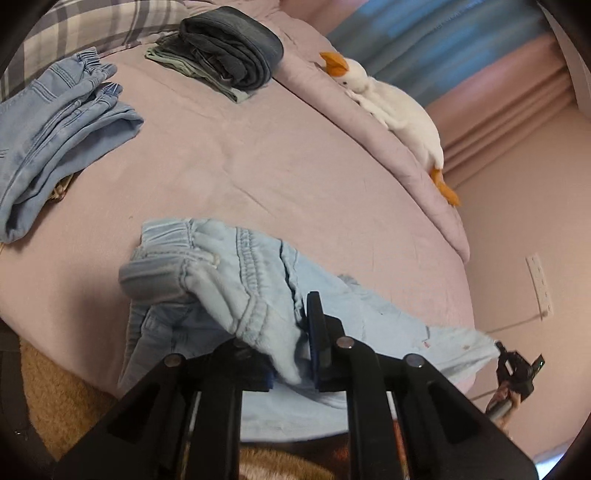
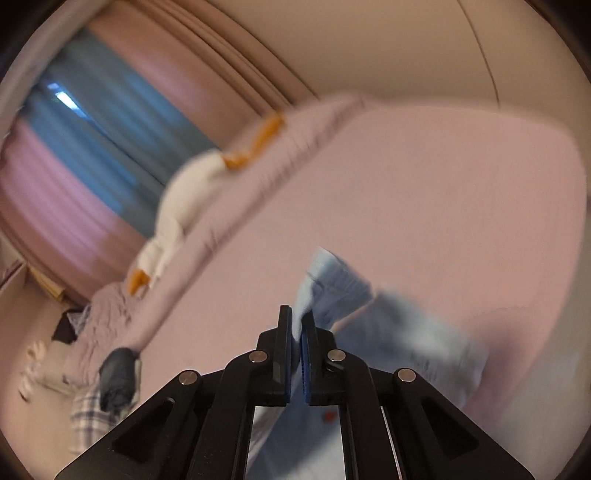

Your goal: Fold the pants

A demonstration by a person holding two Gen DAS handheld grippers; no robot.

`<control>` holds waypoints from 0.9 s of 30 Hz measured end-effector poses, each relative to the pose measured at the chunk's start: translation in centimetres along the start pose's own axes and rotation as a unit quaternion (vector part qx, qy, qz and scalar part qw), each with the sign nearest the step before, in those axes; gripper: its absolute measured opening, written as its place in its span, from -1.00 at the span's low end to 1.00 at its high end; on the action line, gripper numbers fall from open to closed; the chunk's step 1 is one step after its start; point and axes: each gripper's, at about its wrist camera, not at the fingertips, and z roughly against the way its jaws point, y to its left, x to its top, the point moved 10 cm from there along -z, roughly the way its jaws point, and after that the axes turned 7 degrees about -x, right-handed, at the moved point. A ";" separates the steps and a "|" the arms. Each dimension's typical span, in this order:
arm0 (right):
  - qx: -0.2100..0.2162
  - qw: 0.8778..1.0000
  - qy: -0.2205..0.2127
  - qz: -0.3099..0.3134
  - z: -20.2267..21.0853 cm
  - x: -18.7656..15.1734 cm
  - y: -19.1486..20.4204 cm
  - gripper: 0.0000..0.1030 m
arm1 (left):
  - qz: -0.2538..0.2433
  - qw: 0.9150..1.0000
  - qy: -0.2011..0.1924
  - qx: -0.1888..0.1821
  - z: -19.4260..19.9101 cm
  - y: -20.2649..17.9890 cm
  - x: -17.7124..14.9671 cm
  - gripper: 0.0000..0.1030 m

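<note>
Light blue pants [image 1: 236,280] lie at the near edge of the pink bed [image 1: 258,166], waistband bunched towards the left. My left gripper [image 1: 280,354] is shut on a fold of the pants near the waistband. In the left wrist view my right gripper [image 1: 513,365] shows far right, at the end of the stretched leg. In the blurred right wrist view my right gripper [image 2: 297,332] is shut on the edge of the light blue pants [image 2: 388,332], which trail off to the right over the bed [image 2: 424,184].
Folded blue jeans [image 1: 59,125] lie at the left of the bed. A stack of dark folded pants [image 1: 229,51] sits at the back by a plaid pillow [image 1: 92,26]. A white plush goose [image 1: 391,107] lies along the right edge, near the curtains [image 1: 443,40].
</note>
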 end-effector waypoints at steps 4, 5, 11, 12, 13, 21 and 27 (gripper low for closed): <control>-0.068 0.996 0.052 -0.031 -2.2 -3.7 -4.8 -0.90 | 0.030 0.995 0.074 0.066 -2.8 4.6 -4.2 -0.74; -0.101 0.990 0.089 -0.043 -3.7 -6.0 -7.2 -0.90 | 0.041 0.992 0.090 0.077 -3.5 5.6 -5.3 -0.73; -0.130 0.978 0.139 -0.087 -5.4 -9.6 -11.6 -0.90 | 0.050 0.988 0.110 0.096 -4.5 6.5 -5.9 -0.73; -0.132 0.978 0.135 -0.087 -5.2 -9.1 -11.5 -0.90 | 0.048 0.988 0.109 0.096 -4.3 6.3 -5.6 -0.74; -0.139 0.979 0.123 -0.078 -4.8 -8.4 -11.3 -0.90 | 0.043 0.989 0.105 0.096 -4.0 5.8 -5.2 -0.74; -0.176 0.979 0.102 -0.020 -4.7 -7.7 -11.6 -0.91 | 0.048 0.984 0.124 0.118 -4.5 7.0 -6.7 -0.66; -0.173 0.976 0.126 -0.040 -5.9 -8.7 -13.2 -0.91 | 0.023 0.982 0.126 0.142 -5.2 6.8 -7.0 -0.64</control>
